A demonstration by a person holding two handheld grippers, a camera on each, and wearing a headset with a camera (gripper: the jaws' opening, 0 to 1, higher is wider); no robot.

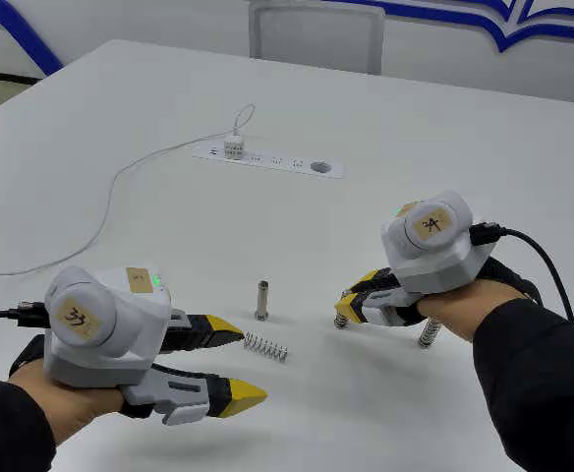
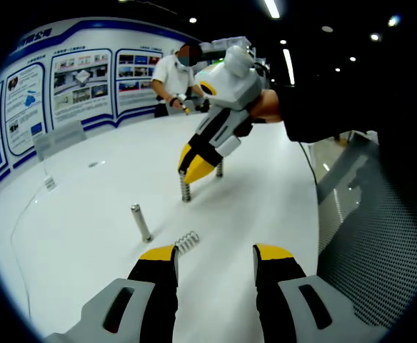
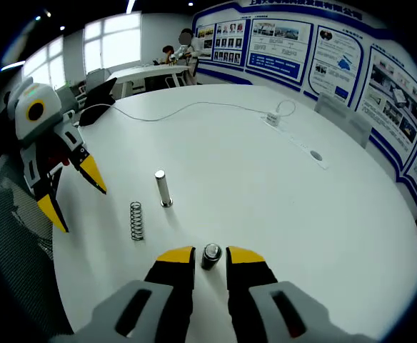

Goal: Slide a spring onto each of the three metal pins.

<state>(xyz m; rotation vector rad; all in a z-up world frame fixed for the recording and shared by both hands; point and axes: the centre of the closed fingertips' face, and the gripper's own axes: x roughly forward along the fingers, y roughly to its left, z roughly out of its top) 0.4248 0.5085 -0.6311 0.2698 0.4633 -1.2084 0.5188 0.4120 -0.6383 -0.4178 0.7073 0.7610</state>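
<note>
Left gripper [image 1: 251, 365] agape, low, right gripper [image 1: 346, 307] perhaps pinching pin [image 3: 210, 252]

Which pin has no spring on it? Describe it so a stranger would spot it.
On the white table, come toward the camera from the power strip. The bare pin stands upright just beyond the loose spring; the pins by the right gripper wear coils, it does not.

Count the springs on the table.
3. One spring lies loose between the bare pin and the left tool; one sits on the pin by the right tool; one on the pin under the right hand.
</note>
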